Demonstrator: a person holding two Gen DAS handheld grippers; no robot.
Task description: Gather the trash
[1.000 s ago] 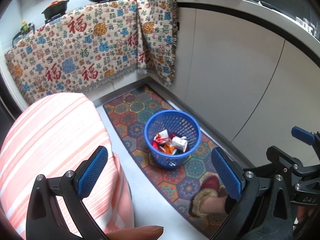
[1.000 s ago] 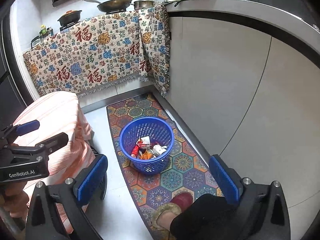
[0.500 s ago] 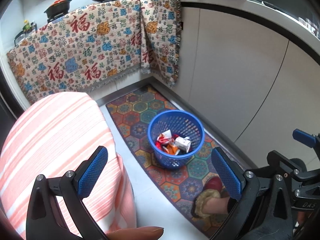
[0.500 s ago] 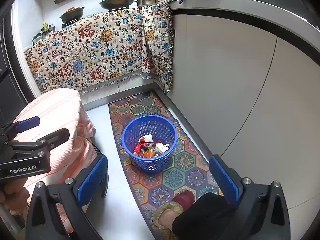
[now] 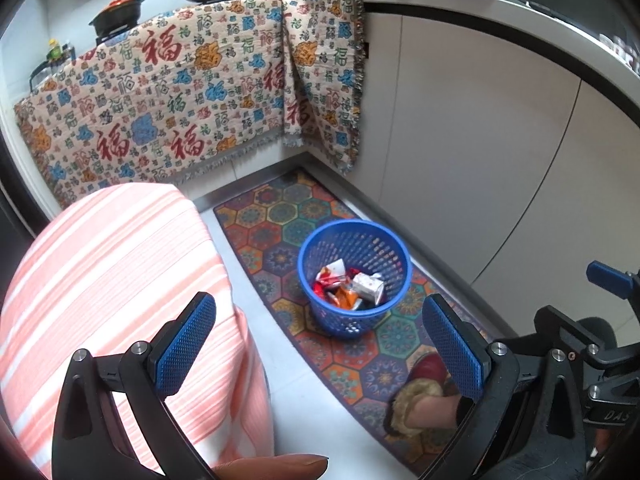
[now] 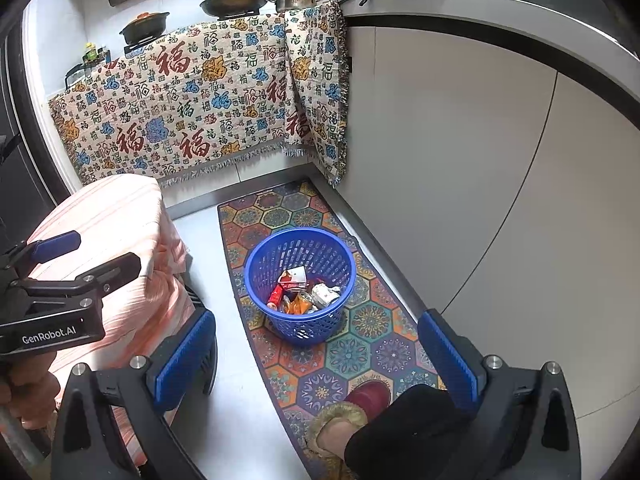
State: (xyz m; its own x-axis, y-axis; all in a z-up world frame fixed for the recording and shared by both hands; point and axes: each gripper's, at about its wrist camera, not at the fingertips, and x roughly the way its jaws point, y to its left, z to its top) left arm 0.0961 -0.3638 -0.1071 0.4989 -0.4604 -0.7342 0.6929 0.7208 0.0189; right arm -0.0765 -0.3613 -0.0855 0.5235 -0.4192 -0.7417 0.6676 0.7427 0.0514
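Both grippers are wide open with nothing between the blue pads. The left gripper point(image 5: 320, 344) fills the bottom of its own frame, and the right gripper point(image 6: 316, 356) does the same in its view, both held up over the floor.

The trash point(image 5: 350, 286) sits well ahead of the fingers: crumpled wrappers and a small carton piled in the bottom of a blue basket point(image 5: 394, 240), which lands just right of center in the left view. In the right view the basket point(image 6: 256, 256) is near center, same wrappers point(image 6: 304, 294) inside. It stands upright on a colorful hexagon-pattern mat point(image 6: 360, 356) running along the white cabinets point(image 6: 460, 160).

At lower center a red slipper point(image 6: 370, 396) rests on the mat. A peach striped cloth point(image 5: 108, 272) covers something bulky at the left of the frame. Further back, a patterned blanket point(image 6: 184, 104) hangs over the counter front in the upper left, with a pan point(image 6: 236, 0) and pots on top.
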